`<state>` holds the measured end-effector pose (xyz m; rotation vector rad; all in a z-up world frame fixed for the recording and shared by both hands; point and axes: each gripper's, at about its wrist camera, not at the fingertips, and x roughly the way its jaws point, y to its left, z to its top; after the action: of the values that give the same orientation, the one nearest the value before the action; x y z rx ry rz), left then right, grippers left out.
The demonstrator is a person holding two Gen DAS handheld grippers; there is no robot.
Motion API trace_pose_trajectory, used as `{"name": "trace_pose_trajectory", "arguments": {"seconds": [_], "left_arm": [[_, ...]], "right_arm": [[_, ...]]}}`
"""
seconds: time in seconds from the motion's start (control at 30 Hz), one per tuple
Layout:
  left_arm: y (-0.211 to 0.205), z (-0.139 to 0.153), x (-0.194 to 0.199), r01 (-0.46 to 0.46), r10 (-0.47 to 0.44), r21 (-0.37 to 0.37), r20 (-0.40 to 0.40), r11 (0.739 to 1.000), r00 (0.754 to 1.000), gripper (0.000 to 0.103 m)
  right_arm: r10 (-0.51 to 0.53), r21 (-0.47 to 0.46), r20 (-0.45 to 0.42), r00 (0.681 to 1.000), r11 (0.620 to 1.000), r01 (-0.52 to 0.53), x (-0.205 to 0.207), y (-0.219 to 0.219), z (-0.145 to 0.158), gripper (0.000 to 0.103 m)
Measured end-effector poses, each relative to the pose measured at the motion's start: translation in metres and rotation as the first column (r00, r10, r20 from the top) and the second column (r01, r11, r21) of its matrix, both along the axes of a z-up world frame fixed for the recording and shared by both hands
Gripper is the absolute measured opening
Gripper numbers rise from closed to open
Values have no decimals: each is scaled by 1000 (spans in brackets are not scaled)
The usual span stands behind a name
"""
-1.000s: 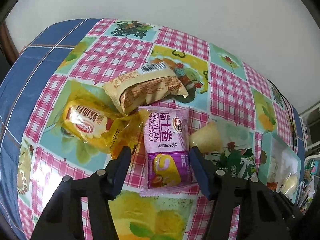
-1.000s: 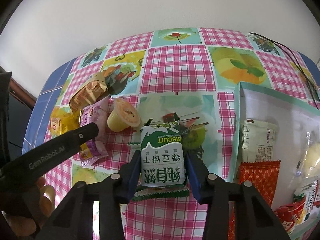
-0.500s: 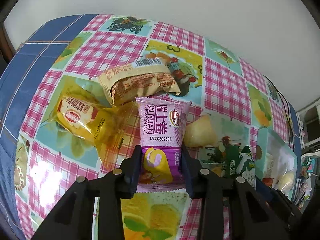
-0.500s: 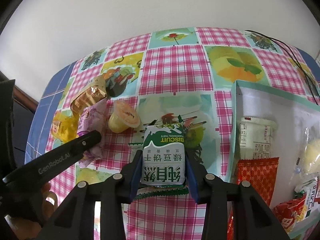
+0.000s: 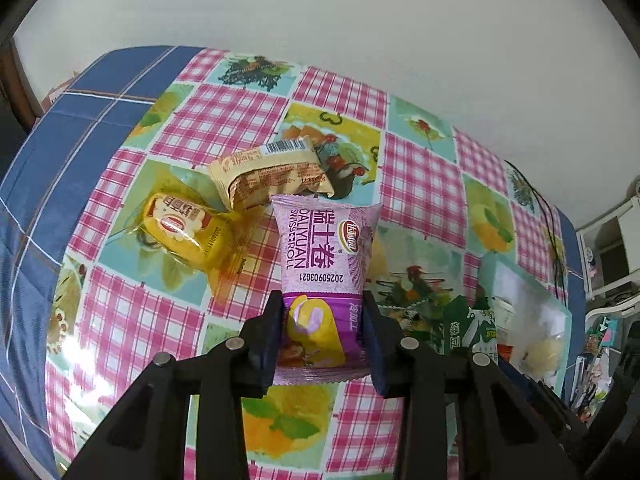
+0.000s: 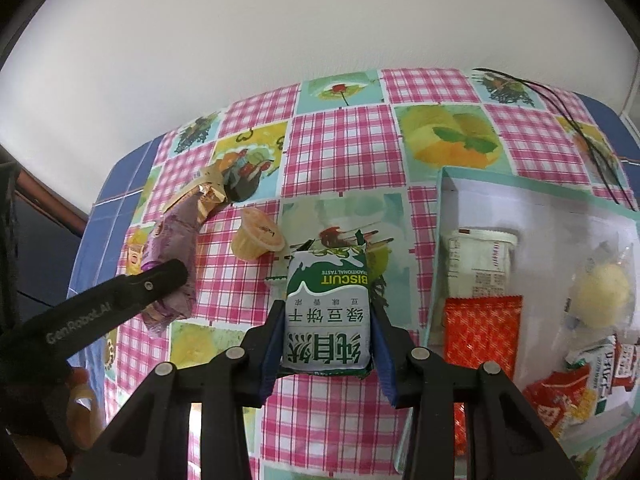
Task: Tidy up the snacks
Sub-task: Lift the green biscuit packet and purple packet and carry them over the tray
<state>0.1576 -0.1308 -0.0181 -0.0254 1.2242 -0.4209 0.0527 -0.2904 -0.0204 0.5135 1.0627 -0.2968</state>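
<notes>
My left gripper (image 5: 322, 332) is shut on a purple Swiss roll packet (image 5: 325, 264), which hangs tilted above the checked tablecloth (image 5: 224, 120). My right gripper (image 6: 327, 336) is shut on a green and white biscuit packet (image 6: 328, 312), also lifted off the cloth. In the right wrist view the purple packet (image 6: 174, 252) shows at the left, held by the left gripper's finger (image 6: 120, 300). A yellow packet (image 5: 186, 236) and a beige packet (image 5: 272, 178) lie on the cloth behind the purple one. A small jelly cup (image 6: 256, 236) lies on its side.
A shallow teal-rimmed box (image 6: 440, 208) at the right holds several snacks, among them a red packet (image 6: 480, 332) and a white packet (image 6: 480, 260). A black cable (image 6: 592, 148) runs behind the box. A white wall stands beyond the table's far edge.
The left jaws closed on the purple packet, which was lying flat between them before. Both packets have risen off the cloth. The right gripper kept its hold on the biscuit packet.
</notes>
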Motion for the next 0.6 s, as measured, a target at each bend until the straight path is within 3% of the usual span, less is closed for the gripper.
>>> {"name": "trace_pose_trajectory", "arguments": {"seconds": [0.6], "left_arm": [[-13,33,-38,14,-15,13,53,1000,998,38]], "right_arm": [[-59,61,58,997,997,56,-44,-16,28,43]]}}
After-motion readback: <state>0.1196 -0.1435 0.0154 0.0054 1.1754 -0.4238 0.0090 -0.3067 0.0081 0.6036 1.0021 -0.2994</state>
